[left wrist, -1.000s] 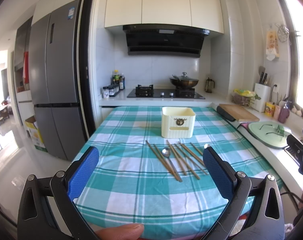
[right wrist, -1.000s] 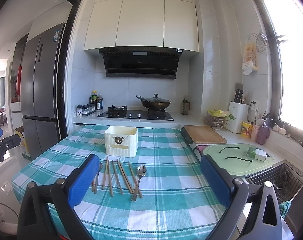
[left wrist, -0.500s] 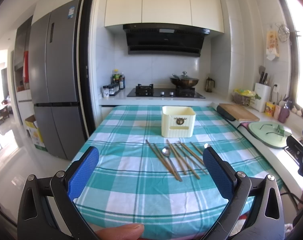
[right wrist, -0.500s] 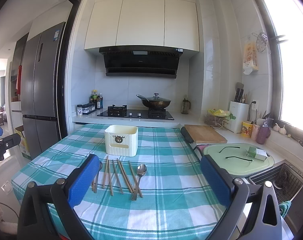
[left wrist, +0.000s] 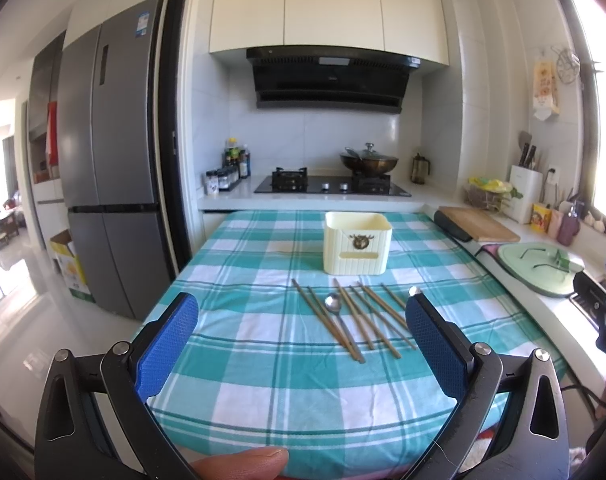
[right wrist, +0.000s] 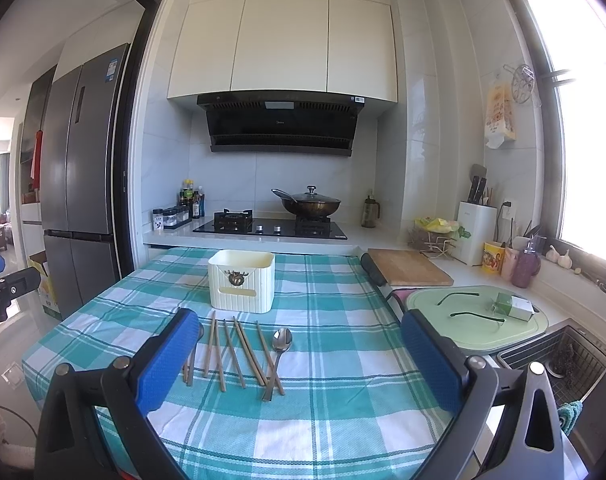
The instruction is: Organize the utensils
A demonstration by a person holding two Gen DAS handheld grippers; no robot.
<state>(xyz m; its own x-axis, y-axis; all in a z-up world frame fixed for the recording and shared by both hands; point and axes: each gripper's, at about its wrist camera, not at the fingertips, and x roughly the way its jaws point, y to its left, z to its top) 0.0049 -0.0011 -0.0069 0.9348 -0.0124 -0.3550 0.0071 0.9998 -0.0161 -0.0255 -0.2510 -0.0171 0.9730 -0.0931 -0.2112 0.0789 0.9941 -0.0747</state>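
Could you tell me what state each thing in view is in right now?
left gripper: open, empty
right gripper: open, empty
cream holder: upright, open-topped; inside unseen
chopsticks: loose, flat on cloth
spoon: flat, bowl toward holder
wok: lidded, on stove
fridge: doors shut

We saw a desk point(left wrist: 263, 384) covered with a teal-and-white checked cloth point(right wrist: 335, 400). On the cloth stood a cream box point(left wrist: 357, 248), open at the top, toward the far side. Just in front of it lay several wooden chopsticks point(left wrist: 367, 320) in a loose row, some crossing, with a metal spoon point(right wrist: 279, 356) among them. A second spoon point(right wrist: 193, 360) lay partly hidden at one end of the row.
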